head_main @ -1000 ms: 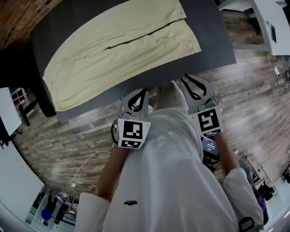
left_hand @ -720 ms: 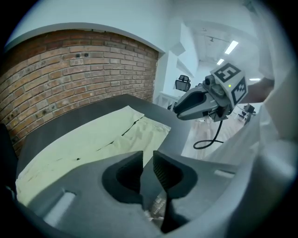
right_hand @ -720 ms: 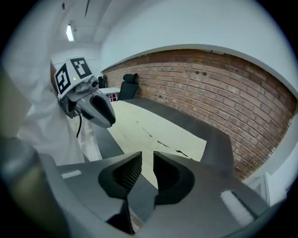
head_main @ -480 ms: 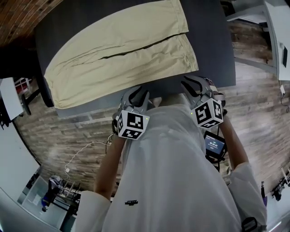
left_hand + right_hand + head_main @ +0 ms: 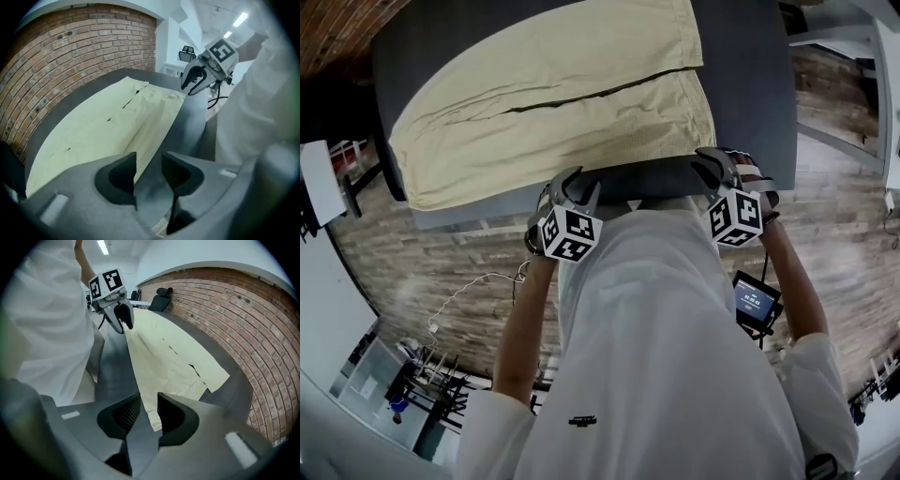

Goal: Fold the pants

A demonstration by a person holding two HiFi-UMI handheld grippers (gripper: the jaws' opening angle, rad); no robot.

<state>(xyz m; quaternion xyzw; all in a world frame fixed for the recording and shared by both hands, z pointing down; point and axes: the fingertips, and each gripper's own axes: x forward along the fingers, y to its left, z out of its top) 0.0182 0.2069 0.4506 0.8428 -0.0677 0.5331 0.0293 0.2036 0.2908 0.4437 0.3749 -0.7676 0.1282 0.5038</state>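
Beige pants (image 5: 553, 94) lie spread flat on a dark grey table (image 5: 750, 84), legs side by side and hems at the right. My left gripper (image 5: 572, 186) hovers at the table's near edge, just short of the pants' near edge (image 5: 108, 126). It is open, its jaws have just been opening, and nothing is between them (image 5: 149, 164). My right gripper (image 5: 718, 165) hangs by the near hem corner (image 5: 164, 357). Its jaws (image 5: 149, 408) have also just been opening and hold nothing. Each gripper shows in the other's view: the right gripper (image 5: 199, 77) and the left gripper (image 5: 123, 317).
A brick wall (image 5: 70, 51) runs along the table's far side. The floor (image 5: 478, 272) is wood planks with a white cable (image 5: 455, 300) on it. A small screen device (image 5: 757, 300) hangs by my right arm. A dark chair (image 5: 163, 292) stands beyond the table's end.
Both grippers have come forward and down from in front of my chest to the table's near edge, and both pairs of jaws stand wider apart. The pants have not moved.
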